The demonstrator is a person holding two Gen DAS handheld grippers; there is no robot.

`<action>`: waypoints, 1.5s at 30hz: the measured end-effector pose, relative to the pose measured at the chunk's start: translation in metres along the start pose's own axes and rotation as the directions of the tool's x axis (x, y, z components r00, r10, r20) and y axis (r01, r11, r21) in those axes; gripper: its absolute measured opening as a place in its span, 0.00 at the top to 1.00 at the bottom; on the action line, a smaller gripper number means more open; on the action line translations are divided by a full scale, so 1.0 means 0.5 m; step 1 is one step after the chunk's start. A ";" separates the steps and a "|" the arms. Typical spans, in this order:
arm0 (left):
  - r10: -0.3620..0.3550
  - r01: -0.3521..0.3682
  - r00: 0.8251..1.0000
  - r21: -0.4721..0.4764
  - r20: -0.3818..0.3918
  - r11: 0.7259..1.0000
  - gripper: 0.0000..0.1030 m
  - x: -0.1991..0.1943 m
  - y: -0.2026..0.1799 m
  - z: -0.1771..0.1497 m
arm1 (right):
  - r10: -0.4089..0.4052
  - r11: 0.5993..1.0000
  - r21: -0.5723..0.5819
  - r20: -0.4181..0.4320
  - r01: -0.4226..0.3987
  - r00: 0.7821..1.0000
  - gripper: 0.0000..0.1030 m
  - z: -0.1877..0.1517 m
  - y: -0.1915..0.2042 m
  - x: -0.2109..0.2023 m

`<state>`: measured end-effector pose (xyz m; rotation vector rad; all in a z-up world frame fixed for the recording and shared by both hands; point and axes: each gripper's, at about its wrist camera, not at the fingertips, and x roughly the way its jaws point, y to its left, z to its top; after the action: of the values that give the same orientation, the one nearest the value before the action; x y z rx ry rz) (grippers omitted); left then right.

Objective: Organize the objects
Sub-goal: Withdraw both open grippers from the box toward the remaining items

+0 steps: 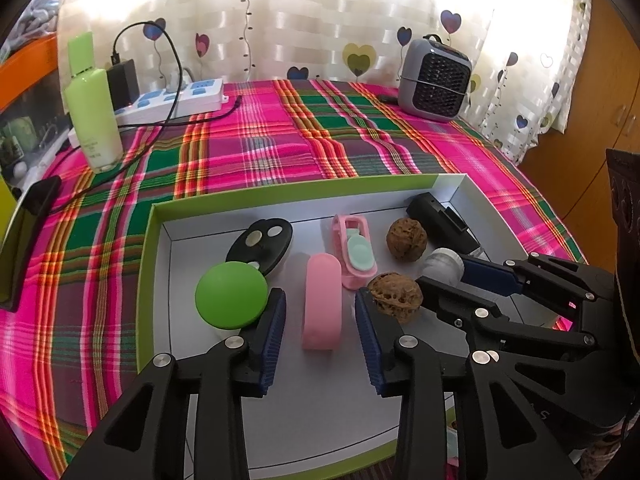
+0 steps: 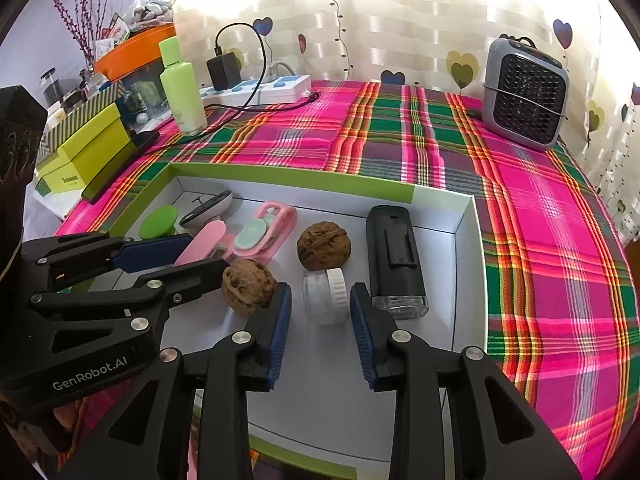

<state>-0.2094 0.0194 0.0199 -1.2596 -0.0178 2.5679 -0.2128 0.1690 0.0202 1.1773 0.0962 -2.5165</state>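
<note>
Tongs hover apart over the box (image 1: pixel 154 240): left tongs (image 1: pixel 320 312) released around the pink case (image 1: pixel 322 304), right tongs (image 2: pixel 320 308) released around the white jar (image 2: pixel 325 296).

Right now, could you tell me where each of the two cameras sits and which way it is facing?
Left wrist: on the left gripper, looking down into the box at the pink case; the right gripper enters from the right.
Right wrist: on the right gripper, looking down at the white jar; the left gripper enters from the left.
Shared: box, two walnuts, heater, green bottle.
</note>
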 end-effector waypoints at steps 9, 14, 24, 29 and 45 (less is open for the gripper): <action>0.006 -0.006 1.000 -0.010 0.016 1.000 0.63 -0.024 0.001 -0.003 | -0.011 1.000 0.001 0.023 0.011 1.000 0.60 0.000 0.002 -0.020; 0.005 -0.005 0.999 -0.014 0.033 1.000 0.62 -0.045 -0.003 -0.007 | -0.015 1.000 0.004 0.033 0.015 0.999 0.60 -0.004 0.007 -0.035; 0.015 -0.014 0.999 -0.025 0.052 1.000 0.61 -0.082 -0.009 -0.031 | -0.028 1.000 0.008 0.056 0.027 0.998 0.60 -0.022 0.015 -0.073; 0.008 -0.005 0.998 -0.038 0.070 0.999 0.61 -0.110 -0.011 -0.052 | -0.020 1.000 0.016 0.072 0.019 0.997 0.60 -0.038 0.018 -0.099; 0.003 0.002 0.996 -0.046 0.089 0.999 0.60 -0.171 -0.028 -0.132 | 0.016 1.000 0.008 0.096 -0.017 0.995 0.60 -0.112 0.052 -0.169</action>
<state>-0.1054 0.0036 0.0470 -1.1597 -0.0956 2.6367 -0.1130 0.1811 0.0502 1.0537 0.0499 -2.5569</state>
